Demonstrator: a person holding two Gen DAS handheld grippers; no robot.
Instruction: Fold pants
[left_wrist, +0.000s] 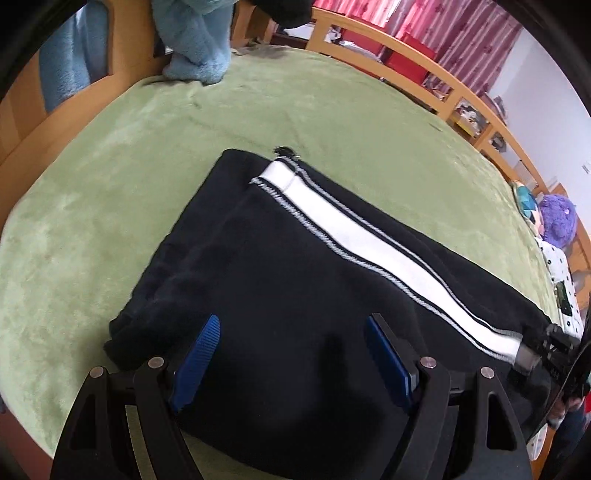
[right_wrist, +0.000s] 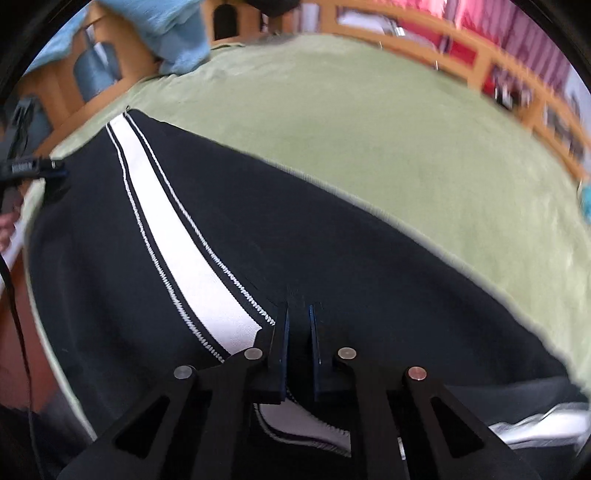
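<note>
Black pants (left_wrist: 280, 280) with a white side stripe (left_wrist: 354, 236) lie folded on a green bedspread (left_wrist: 258, 110). My left gripper (left_wrist: 291, 354) is open just above the near part of the pants, with its blue pads wide apart and nothing between them. My right gripper (right_wrist: 297, 332) is shut on a fold of the black pants (right_wrist: 332, 258) beside the white stripe (right_wrist: 177, 229). The right gripper also shows at the right edge of the left wrist view (left_wrist: 550, 350), at the stripe's end. The left gripper shows at the far left of the right wrist view (right_wrist: 37, 168).
A wooden bed rail (left_wrist: 424, 62) curves along the far and right sides. A light blue fluffy garment (left_wrist: 195, 40) hangs at the far left corner. A purple plush toy (left_wrist: 557, 218) and spotted fabric lie at the right edge. Red curtains hang behind the rail.
</note>
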